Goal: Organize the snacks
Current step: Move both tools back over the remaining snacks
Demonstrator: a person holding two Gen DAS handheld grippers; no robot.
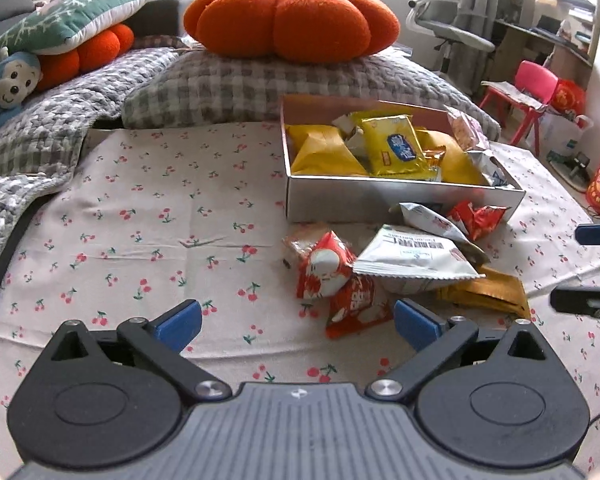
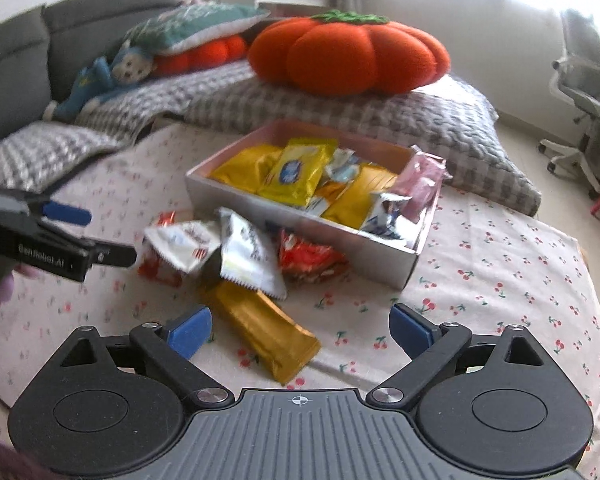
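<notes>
The box (image 2: 300,216) is already well stocked with yellow and pink packets, so I'd call this past halfway. A pile waits just in front of the box on the cherry-print cloth (image 1: 140,220): red packets (image 1: 328,268), white packets (image 2: 248,252) and a gold bar (image 2: 268,328). The right gripper (image 2: 300,328) is spread wide and empty, the gold bar lying between its fingers. The left gripper (image 1: 296,320) is wide and empty too, a red packet just ahead.

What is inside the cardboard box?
The box holds yellow packets, a pink one and white-blue wrappers, piled. Anything beneath them and the box floor is covered.
</notes>
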